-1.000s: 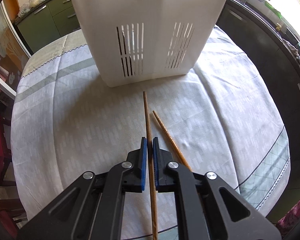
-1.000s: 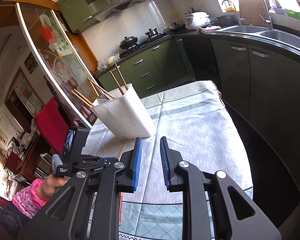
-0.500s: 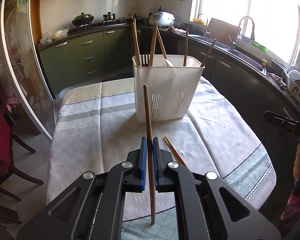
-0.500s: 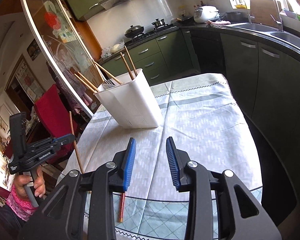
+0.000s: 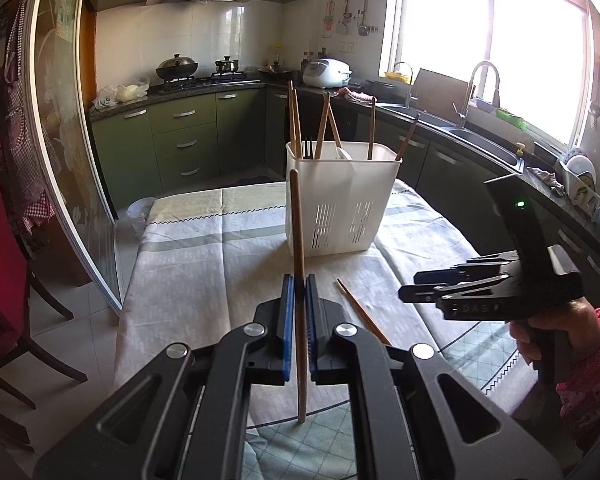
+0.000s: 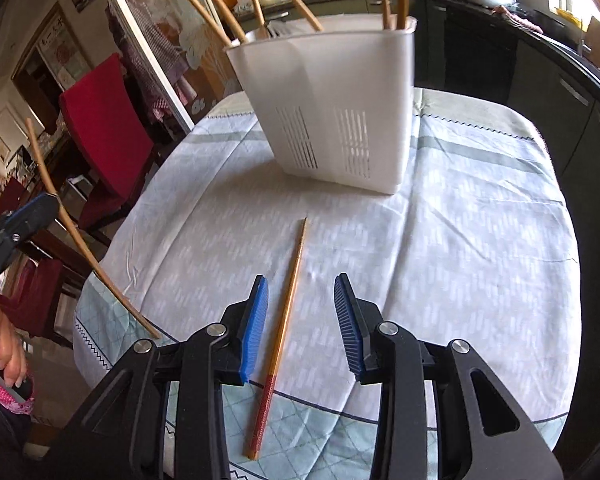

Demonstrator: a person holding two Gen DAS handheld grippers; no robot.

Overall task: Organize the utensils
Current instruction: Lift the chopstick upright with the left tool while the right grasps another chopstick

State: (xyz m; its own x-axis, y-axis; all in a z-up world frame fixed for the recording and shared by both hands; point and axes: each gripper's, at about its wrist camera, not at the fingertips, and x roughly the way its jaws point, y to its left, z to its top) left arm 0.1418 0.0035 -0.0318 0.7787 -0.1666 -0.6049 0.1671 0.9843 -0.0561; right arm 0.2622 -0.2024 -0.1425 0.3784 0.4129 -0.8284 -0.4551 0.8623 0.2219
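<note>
A brown chopstick (image 5: 298, 248) was clamped between the blue pads of the left gripper (image 5: 297, 300), held off the table and sticking out past the jaws at both ends. A second chopstick (image 6: 287, 312), with a red patterned end, lay flat on the tablecloth (image 6: 480, 248) near the front edge, pointing toward the caddy (image 6: 340, 100). Nothing lay between it and the caddy. The white slotted caddy stood upright further back on the table, holding several wooden chopsticks (image 5: 323, 124), a fork (image 5: 307, 147) and something white, hard to tell what. A red chair (image 6: 104, 128) stood beside the table; green cabinets (image 5: 188, 144) and a sink (image 5: 484, 144) lined the walls. The right gripper (image 6: 301, 312) hovered over the second chopstick, jaws partly apart and straddling it, pads not touching it. A hand (image 5: 548, 328) in a pink sleeve held its handle.
</note>
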